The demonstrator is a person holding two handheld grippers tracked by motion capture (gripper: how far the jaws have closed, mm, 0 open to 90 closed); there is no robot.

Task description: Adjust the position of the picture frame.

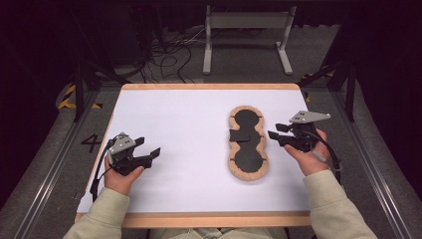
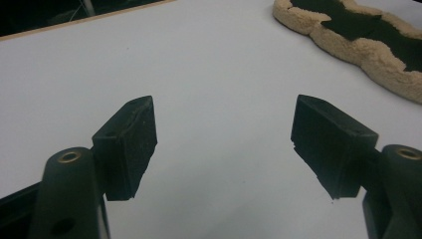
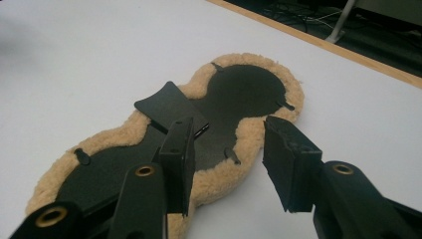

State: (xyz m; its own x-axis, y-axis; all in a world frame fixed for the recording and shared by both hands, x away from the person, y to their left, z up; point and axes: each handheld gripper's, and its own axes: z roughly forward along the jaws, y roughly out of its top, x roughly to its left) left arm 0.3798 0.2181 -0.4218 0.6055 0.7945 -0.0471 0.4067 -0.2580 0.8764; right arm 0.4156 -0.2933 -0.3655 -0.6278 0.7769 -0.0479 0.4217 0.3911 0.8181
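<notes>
A peanut-shaped pad (image 1: pixel 247 158) with a tan fleece rim and black backing lies on the white table (image 1: pixel 174 124), right of centre. A loose black flap (image 3: pixel 169 107) stands up at its waist. My right gripper (image 1: pixel 274 132) hovers at the pad's right edge, level with the waist. In the right gripper view its jaws (image 3: pixel 230 159) stand half apart above the fleece rim (image 3: pixel 249 134), one over the pad (image 3: pixel 239 94) and one over bare table, gripping nothing. My left gripper (image 1: pixel 149 146) rests at the table's left with wide-open, empty jaws (image 2: pixel 224 144), and the pad (image 2: pixel 358 30) lies far off.
A wooden border (image 1: pixel 209 219) runs around the tabletop. Beyond the far edge, a white metal stand (image 1: pixel 246 20) and loose cables (image 1: pixel 169 55) are on the dark floor. Bare white surface stretches between my left gripper and the pad.
</notes>
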